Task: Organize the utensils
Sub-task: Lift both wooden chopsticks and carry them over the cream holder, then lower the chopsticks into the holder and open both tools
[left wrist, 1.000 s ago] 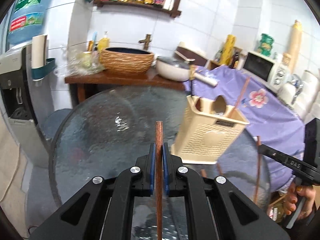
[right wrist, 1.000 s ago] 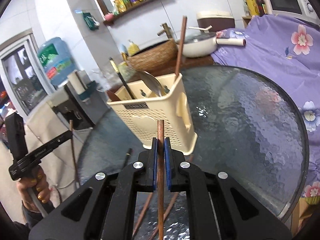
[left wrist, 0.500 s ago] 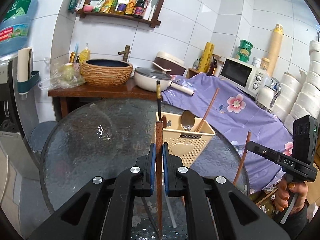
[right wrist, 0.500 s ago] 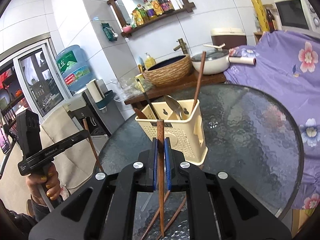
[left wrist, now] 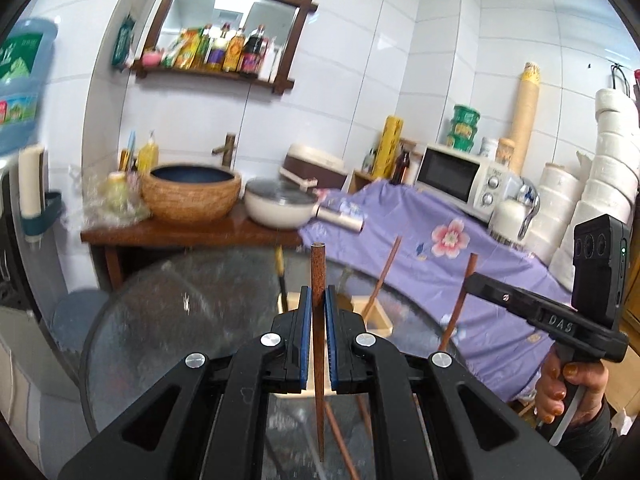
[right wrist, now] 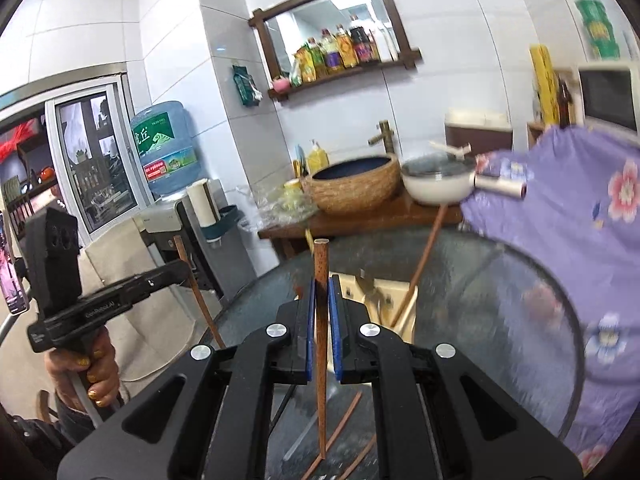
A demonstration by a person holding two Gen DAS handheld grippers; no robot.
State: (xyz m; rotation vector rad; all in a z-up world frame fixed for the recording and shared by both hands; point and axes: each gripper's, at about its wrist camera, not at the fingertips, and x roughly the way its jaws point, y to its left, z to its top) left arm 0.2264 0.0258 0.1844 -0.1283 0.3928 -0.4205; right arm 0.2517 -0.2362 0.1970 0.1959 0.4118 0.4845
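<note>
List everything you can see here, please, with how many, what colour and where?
chopsticks: one brown in each gripper; more lying on the table
caddy: one, cream, on the table, holding utensils
table: one, round glass
basin: one, woven tan, on the wooden counter
pan: one, white, beside the basin
microwave: one, white, on the purple cloth
water bottle: one, blue, on the dispenser
left gripper: black, blue fingers
right gripper: black, blue fingers
hands: two, on the handles

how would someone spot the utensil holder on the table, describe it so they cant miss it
Start at the round glass table in front of the wooden counter. On it stands the cream plastic utensil holder, just beyond the gripper jaws. It is the only box-shaped thing there, with a brown chopstick leaning out of it.
</note>
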